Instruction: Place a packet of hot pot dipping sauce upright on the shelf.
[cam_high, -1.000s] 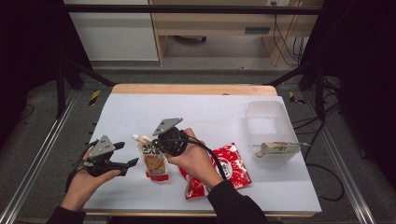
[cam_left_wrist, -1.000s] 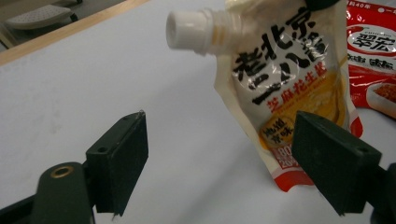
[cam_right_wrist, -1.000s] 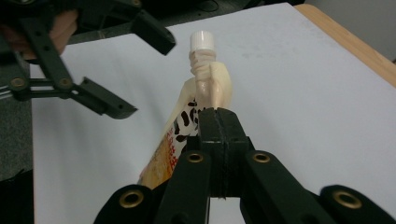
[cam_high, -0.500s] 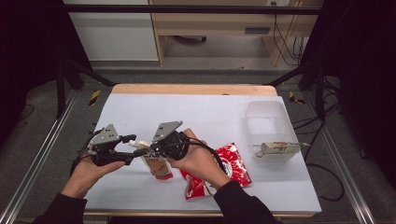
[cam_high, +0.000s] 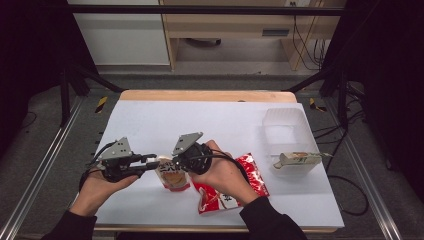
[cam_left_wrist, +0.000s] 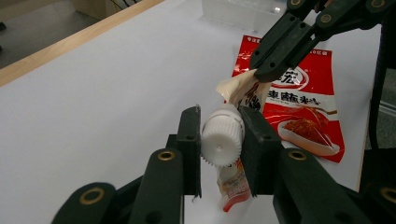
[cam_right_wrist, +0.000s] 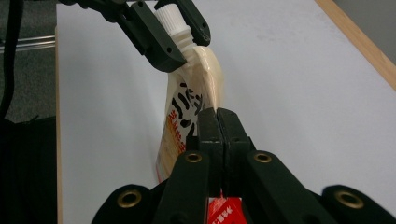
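- Two grippers meet over one white table (cam_high: 225, 120), the largest thing in the high view, filling its middle.
- A clear plastic box (cam_high: 282, 131) stands right of centre, and a small carton (cam_high: 299, 160) lies across its near rim; the carton's print is too small to read.
- A red snack bag (cam_high: 227, 192) lies flat at lower centre, partly under the person's right hand (cam_high: 225, 175); the left gripper view shows white Chinese characters on it above a picture of red flakes.
- The cream spout pouch (cam_high: 172, 175) sits just left of the bag, with bold black brush characters on its front and a red band at the bottom; the smaller print is unreadable.
- The right gripper (cam_right_wrist: 218, 122) has its jaws pressed together on the pouch's side edge.
- The left gripper (cam_left_wrist: 219, 140) clamps the pouch's white ribbed cap (cam_left_wrist: 222, 140) between its jaws.
- Compared with a second ago, the left gripper has moved from lower left of the pouch onto the cap, and the spout now tips towards it.
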